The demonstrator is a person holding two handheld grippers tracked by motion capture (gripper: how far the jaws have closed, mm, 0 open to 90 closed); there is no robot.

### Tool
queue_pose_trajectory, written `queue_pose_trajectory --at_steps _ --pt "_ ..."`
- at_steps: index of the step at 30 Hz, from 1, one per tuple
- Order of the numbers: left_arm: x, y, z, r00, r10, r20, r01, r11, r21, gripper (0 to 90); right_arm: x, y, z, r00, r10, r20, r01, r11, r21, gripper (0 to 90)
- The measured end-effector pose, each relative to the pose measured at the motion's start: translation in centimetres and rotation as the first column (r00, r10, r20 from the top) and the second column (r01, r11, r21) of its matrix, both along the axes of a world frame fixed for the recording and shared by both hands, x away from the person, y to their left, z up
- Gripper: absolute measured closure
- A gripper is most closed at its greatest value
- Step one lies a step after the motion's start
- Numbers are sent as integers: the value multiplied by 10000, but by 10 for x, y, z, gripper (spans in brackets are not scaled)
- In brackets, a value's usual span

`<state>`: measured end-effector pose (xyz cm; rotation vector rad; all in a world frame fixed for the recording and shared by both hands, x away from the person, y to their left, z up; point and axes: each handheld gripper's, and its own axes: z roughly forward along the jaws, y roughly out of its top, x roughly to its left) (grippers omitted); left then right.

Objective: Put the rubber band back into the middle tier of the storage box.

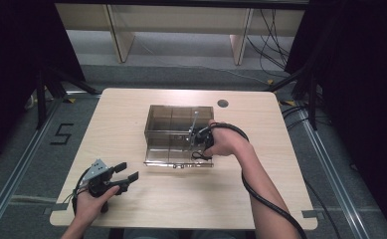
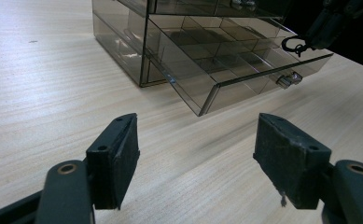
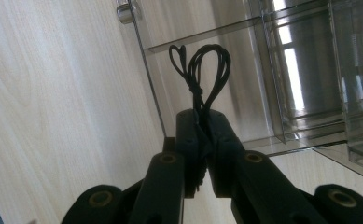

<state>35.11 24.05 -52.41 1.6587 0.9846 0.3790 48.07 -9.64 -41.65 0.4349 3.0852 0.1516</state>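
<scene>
while the right gripper (image 3: pixel 200 140) was clamped on a small black looped tie (image 3: pixel 200 65) above the clear organizer's open drawer (image 2: pixel 244 70), a compartment was best centred under before release; the left gripper (image 2: pixel 195 158) was held wide apart, empty, near the table edge.

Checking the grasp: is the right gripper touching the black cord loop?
Touching. In the right gripper view the right gripper has its jaws pressed shut on the black cord loop.

A pale wooden table (image 1: pixel 131 114) with a round grommet hole (image 1: pixel 223 103). A smoky clear drawer box (image 1: pixel 173 124) sits mid-table.
</scene>
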Motion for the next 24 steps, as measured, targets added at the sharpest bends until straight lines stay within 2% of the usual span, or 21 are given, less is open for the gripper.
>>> queue_pose_trajectory --at_steps 2,4,5,8,12,21,23,24 --pt "0 0 0 10000 -1 2 1 10000 -10 301 1 0 -1 9999 169 -25 -169 9999 2 851" --pt "0 0 0 10000 -4 -3 4 10000 -8 301 0 1 -2 10000 -30 -82 30 10000 -25 851" --pt "0 0 0 10000 -4 -2 4 10000 -5 301 2 0 -3 9998 145 -102 -144 9999 51 850" --pt "0 0 0 10000 24 -17 -24 10000 25 301 2 1 -5 9999 131 -98 -131 9999 14 849" --pt "0 0 0 10000 13 -12 -13 10000 15 301 2 2 -6 9998 -106 -146 106 9999 -46 849" --pt "0 0 0 10000 12 -10 -12 10000 42 301 5 3 -8 9997 181 -171 -182 9998 -54 847" --pt "0 0 0 10000 -1 21 1 10000 13 301 4 4 -8 9998 -93 -202 91 9999 -109 848" --pt "0 0 0 10000 7 12 -7 10000 27 301 5 4 -9 9999 157 -66 -157 9999 -35 847"
